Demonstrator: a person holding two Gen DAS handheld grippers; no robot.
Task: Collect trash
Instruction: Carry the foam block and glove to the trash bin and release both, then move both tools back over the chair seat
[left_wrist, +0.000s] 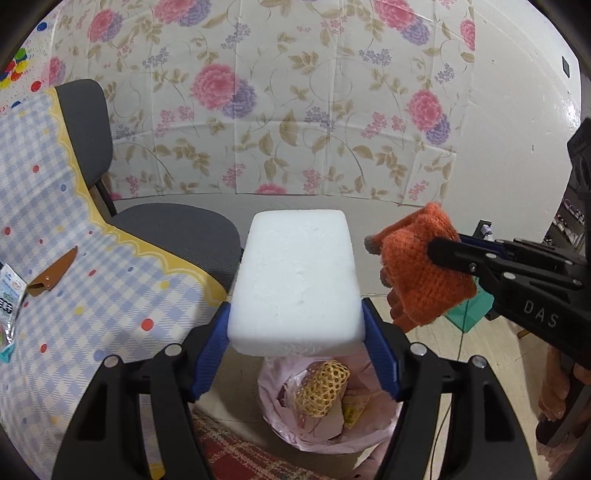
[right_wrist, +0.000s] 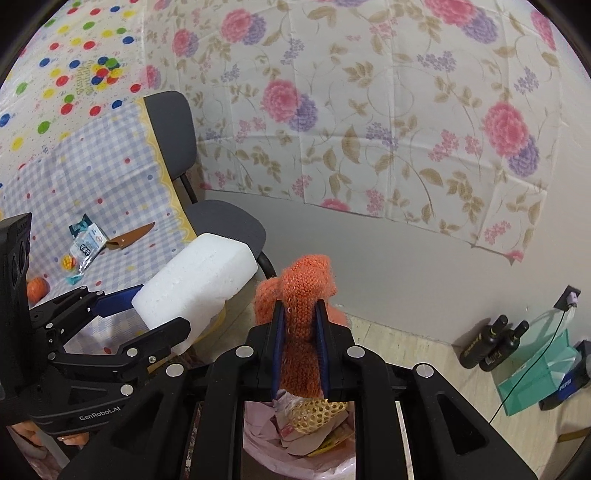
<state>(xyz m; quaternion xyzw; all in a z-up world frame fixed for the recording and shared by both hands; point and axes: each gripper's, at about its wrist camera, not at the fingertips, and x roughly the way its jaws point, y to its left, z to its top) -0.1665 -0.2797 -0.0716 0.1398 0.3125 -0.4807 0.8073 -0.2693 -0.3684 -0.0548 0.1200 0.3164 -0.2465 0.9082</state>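
A white foam block (left_wrist: 295, 269) sits between the blue pads of my left gripper (left_wrist: 295, 306), which is shut on its near end. It hangs over a bin with a pink liner (left_wrist: 275, 391) that holds a yellow mesh sleeve (left_wrist: 321, 387) and paper scraps. My right gripper (right_wrist: 300, 304) is shut on an orange knitted glove (right_wrist: 303, 284), also above the pink-lined bin (right_wrist: 258, 443). In the right wrist view the foam block (right_wrist: 199, 280) and the left gripper (right_wrist: 162, 310) are at the left. The left wrist view shows the glove (left_wrist: 417, 280) at the right.
A grey chair (left_wrist: 177, 229) stands just behind the bin. A table with a checked cloth (left_wrist: 92, 258) at the left carries a brown sheath (left_wrist: 55, 275), packets (right_wrist: 86, 247) and an orange ball-like thing (right_wrist: 37, 290). Two dark bottles (right_wrist: 491, 347) and a teal bag (right_wrist: 535, 373) stand by the wall.
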